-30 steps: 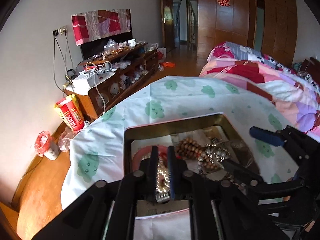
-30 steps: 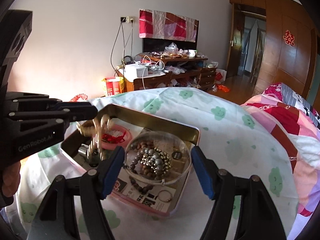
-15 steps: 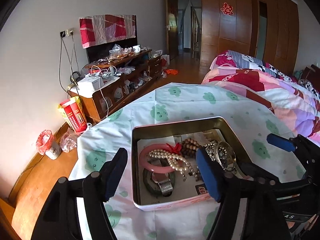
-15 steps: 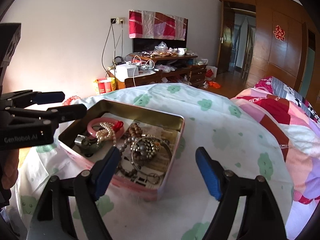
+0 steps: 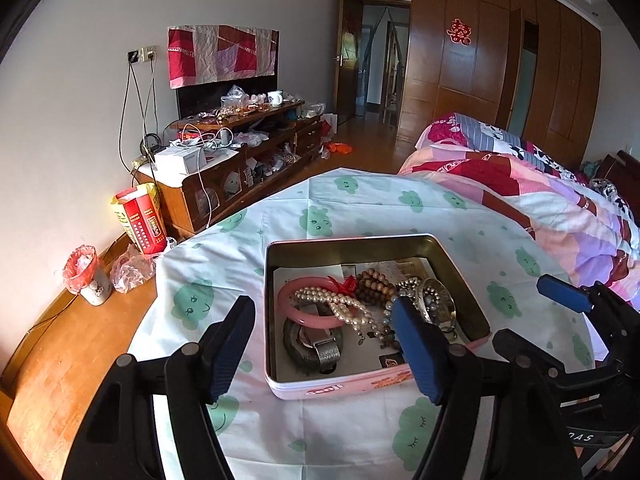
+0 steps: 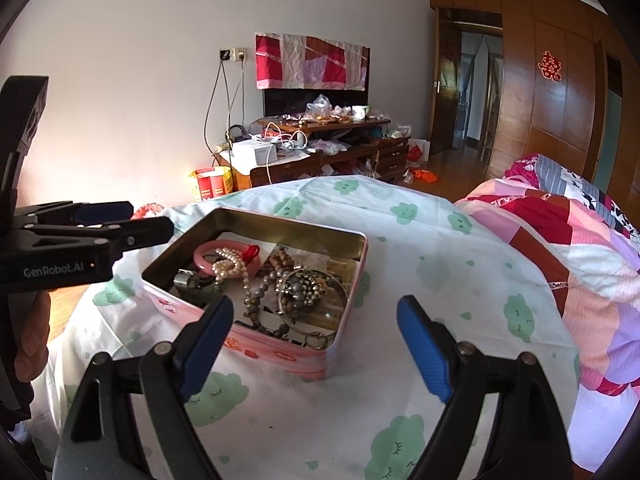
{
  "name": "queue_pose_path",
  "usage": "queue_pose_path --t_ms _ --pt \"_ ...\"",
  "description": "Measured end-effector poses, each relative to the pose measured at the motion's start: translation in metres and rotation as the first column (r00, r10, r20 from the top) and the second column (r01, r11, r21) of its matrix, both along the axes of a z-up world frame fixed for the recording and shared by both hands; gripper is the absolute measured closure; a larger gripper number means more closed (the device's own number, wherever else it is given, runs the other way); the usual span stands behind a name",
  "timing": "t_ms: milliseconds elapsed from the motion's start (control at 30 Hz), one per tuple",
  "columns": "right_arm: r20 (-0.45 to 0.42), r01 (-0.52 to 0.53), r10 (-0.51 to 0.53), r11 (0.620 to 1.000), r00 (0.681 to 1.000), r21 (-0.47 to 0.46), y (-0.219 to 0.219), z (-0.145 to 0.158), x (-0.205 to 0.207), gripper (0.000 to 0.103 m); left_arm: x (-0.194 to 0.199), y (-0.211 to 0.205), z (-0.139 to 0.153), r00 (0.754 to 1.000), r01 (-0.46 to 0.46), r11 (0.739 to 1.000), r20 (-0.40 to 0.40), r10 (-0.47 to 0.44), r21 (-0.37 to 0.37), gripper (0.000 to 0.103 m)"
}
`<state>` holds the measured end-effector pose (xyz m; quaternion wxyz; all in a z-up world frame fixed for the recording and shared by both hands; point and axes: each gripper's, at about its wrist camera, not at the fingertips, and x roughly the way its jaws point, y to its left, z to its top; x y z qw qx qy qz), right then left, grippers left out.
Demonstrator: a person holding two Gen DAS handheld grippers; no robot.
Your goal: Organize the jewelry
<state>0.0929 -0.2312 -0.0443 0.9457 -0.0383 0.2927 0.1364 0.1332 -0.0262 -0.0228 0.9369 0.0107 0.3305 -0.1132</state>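
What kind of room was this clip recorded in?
Most likely a home bedroom: a bed with a patchwork quilt, a wooden wardrobe along the far wall, and a cluttered low cabinet opposite.

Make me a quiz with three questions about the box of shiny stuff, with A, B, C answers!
1. Where do the pearls lie?
A. across the pink bangle
B. on the bed
C. on the floor

2. What colour are the pads on the tongs?
A. red
B. blue
C. yellow

3. How are the right tongs?
A. shut on the pearls
B. shut on the box
C. open, holding nothing

Answers:
1 A: the strand drapes over the bangle inside the box.
2 B: both pads show blue.
3 C: the pads stand wide apart with only cloth between.
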Motion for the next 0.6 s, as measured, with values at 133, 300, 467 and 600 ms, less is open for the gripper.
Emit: queue_pose_path --t_ms 133,300,467,600 --pt "0.003 0.000 0.000 1.000 1.000 -0.002 0.0011 0.0008 -0.0024 0.017 -0.0036 0.0023 0.0016 1.000 -0.001 1.000 0.003 0.001 -0.015 0.032" --pt "0.002 0.000 0.000 1.000 1.000 -0.001 0.0012 0.0008 -0.0026 0.017 -0.0047 0.0046 0.0005 1.000 -0.004 1.000 -0.002 0.004 -0.023 0.032" --pt "0.001 -0.001 0.001 1.000 1.000 -0.002 0.0014 0.0006 -0.0025 0.016 -0.0051 0.0062 -0.0011 1.000 -0.008 1.000 -0.004 0.008 -0.026 0.032" --pt "0.002 -0.002 0.002 1.000 1.000 -0.002 0.0015 0.0009 -0.0028 0.016 -0.0054 0.0080 -0.0034 1.000 -0.012 0.999 -0.008 0.011 -0.030 0.032"
